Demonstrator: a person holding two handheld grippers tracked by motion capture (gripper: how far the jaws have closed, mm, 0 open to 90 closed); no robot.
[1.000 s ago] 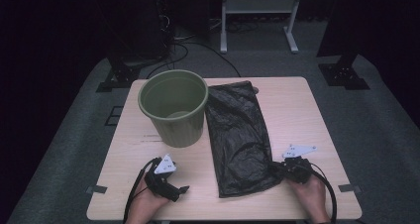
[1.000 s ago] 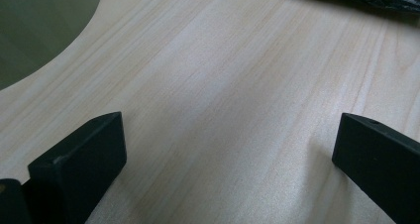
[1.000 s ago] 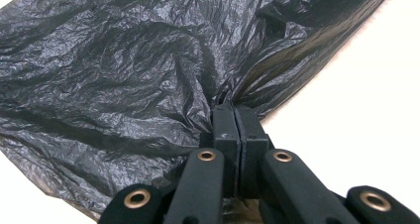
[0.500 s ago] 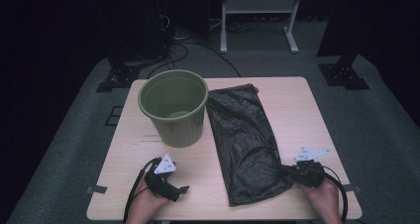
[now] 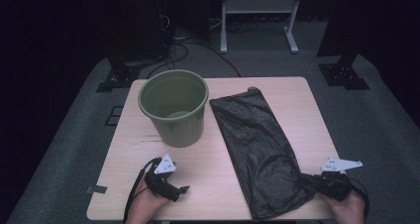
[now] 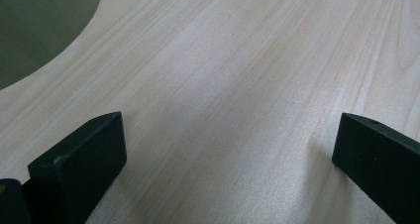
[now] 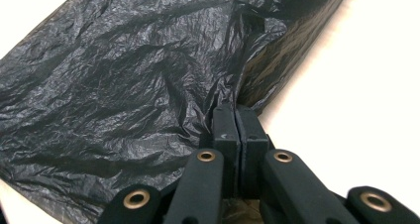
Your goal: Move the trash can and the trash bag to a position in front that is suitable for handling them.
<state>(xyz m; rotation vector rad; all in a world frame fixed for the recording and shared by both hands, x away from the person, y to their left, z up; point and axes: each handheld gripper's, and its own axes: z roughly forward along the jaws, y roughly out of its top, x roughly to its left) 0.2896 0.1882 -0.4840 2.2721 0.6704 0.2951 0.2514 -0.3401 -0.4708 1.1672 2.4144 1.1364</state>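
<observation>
Where pinched, black bag (image 7: 124, 85) crinkled, glossy, gathered.

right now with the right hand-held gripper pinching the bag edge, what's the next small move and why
Probably lift the pinched edge a little. The right hand-held gripper is shut on the near edge of the black bag, which lies flat on the table beside the green bin. The left hand-held gripper is open over bare wood and could then take the other layer to open the mouth.
</observation>
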